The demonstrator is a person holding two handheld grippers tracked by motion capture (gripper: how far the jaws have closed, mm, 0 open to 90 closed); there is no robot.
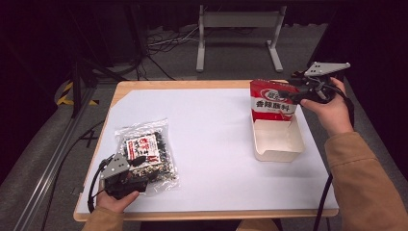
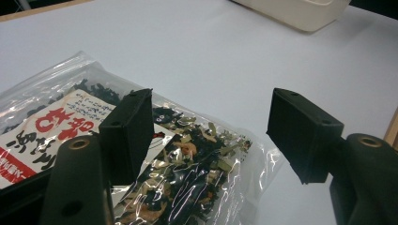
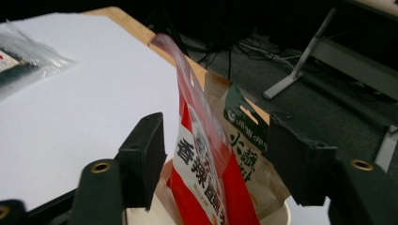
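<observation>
A: Right gripper [image 1: 302, 91] is up at the far right corner of the tabletop [image 1: 211, 120]. Jaws stand wide, and the tall red plastic pouch with white lettering [image 3: 202, 159] is between them but neither pad presses on it. So nothing gripped.

B: Where's the pouch sitting?

A: Upright in the cream rectangular plastic bin [image 1: 279, 144] near the right edge, at the bin's far end. In the right gripper view a tan paper pouch with a green label [image 3: 244, 145] stands behind it in the same bin.

B: Risk?

A: The red pouch is tall and thin and rises well over the bin wall. I'd say it could tip forward or slump once the jaws pull away, especially if a pad clips its top edge on the way out. It could also knock the tan one over.

B: Left side?

A: Left gripper [image 2: 211, 136] is near the front left corner, jaws fairly wide, holding nothing. One jaw is over the clear plastic bag of dark dried seaweed mix with a red and white label [image 1: 146, 151], which lies flat on the white surface; the other jaw is past the bag's edge.

B: Trouble there?

A: The film is slick and crinkly. A close from here may catch only a corner, so the bag could slide or droop and slip out when lifted.
</observation>
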